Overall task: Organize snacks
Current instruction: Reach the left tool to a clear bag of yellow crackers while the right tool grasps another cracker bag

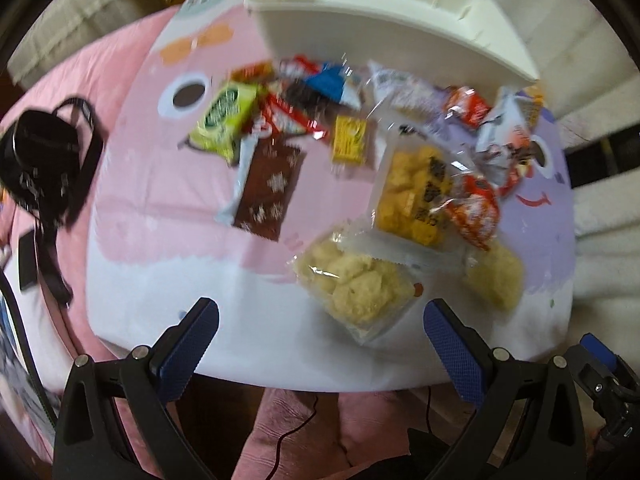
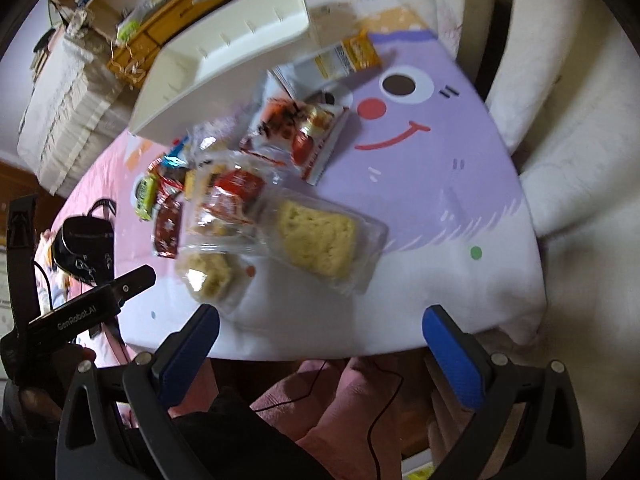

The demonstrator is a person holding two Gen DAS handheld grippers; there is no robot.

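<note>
Snacks [image 1: 352,152] heaped loose on counter [image 1: 168,288] beside white bin [image 1: 384,36] awaiting sorting; left claw [image 1: 320,344] and right claw [image 2: 320,344] both spread wide, empty.

We find the snack packets [image 1: 320,128] smeared by motion, labels unreadable; the white bin [image 1: 384,28] covers some packets, its far side cut off.

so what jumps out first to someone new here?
The jumbled pile of snack packets mid-table on the pink-and-purple cartoon-face cloth. Behind it, a white bin sits tilted toward the pile. Both grippers hang open and empty at the near table edge, left gripper, right gripper.
</note>
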